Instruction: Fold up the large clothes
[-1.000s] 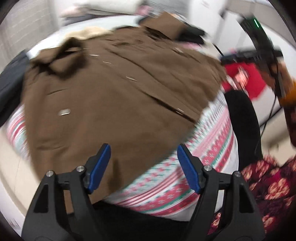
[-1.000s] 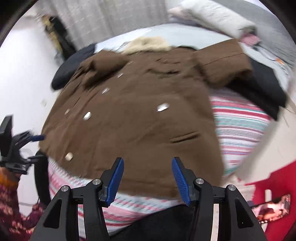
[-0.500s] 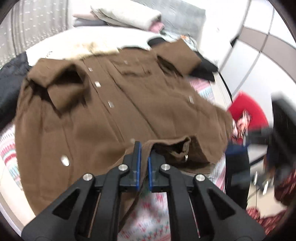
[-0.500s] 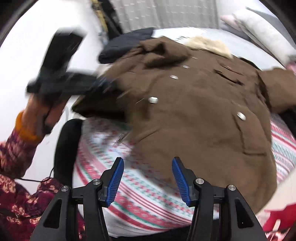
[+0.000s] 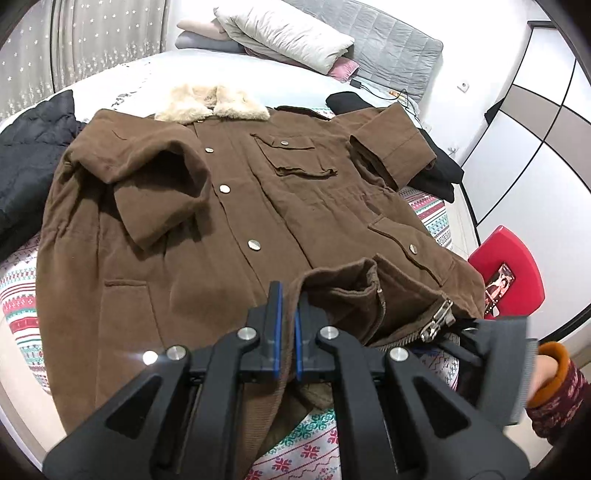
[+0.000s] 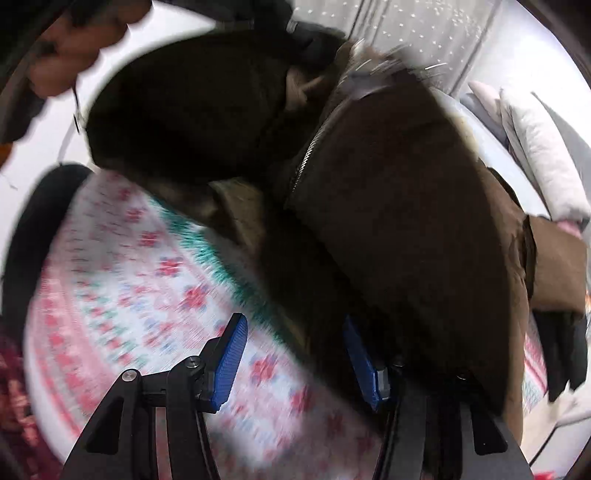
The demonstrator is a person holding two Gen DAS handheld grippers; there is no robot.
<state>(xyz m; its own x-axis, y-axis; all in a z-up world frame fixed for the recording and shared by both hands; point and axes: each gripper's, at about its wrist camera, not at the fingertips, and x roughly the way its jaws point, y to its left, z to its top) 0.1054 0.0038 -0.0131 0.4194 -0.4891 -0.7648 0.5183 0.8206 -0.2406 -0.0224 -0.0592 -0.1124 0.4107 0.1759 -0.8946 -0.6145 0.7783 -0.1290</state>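
A brown coat (image 5: pixel 236 206) is lying front-up across a patterned blanket (image 5: pixel 22 310) on the bed, fur collar at the far end, both sleeves folded over its chest. A black jacket (image 5: pixel 33 147) is lying to its left, pillows (image 5: pixel 288 33) beyond. The left gripper (image 5: pixel 287 314) is pointing steeply down, its fingers pinching the coat's lifted hem. The right gripper (image 6: pixel 291 354) is angling down over the blanket at the hem's edge, its fingers standing apart and holding nothing.

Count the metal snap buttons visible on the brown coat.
5 on the brown coat: three down the front placket, one on the chest pocket flap, one on the lower pocket flap. The lifted hem may hide more.
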